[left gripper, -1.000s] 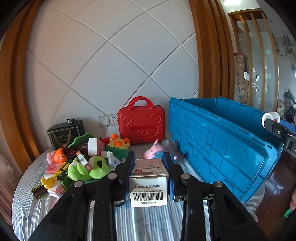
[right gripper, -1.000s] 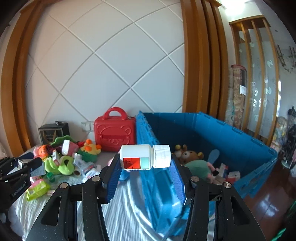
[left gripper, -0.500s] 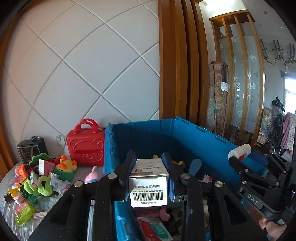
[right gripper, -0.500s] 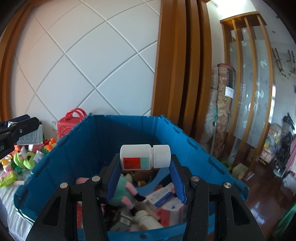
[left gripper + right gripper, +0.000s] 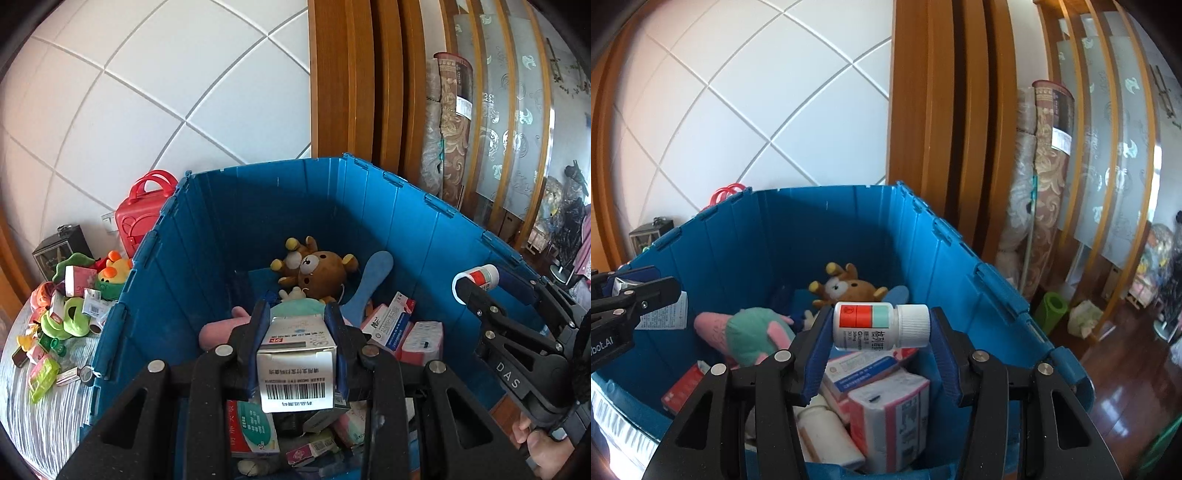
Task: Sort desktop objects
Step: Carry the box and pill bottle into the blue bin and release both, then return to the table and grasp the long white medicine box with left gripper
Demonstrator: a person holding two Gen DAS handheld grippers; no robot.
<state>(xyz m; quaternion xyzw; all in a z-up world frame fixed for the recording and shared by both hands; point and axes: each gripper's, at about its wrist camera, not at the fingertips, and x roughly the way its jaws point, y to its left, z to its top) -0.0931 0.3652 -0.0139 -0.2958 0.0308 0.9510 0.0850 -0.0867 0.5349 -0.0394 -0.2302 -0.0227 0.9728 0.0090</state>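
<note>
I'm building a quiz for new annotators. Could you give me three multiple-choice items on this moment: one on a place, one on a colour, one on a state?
1. Where does the brown teddy bear lie?
A. On the table beside the red case
B. Inside the blue crate
C. On the wooden floor

2. What colour is the cap of the pill bottle?
A. White
B. Green
C. Black

3. What is the left hand-held gripper doing?
A. Standing open and empty
B. Clamping a plush toy
C. Clamping a white barcoded box

Answers: B, the bear rests among boxes near the crate's far wall; A, the ribbed cap is white; C, both pads press the box's sides.
</note>
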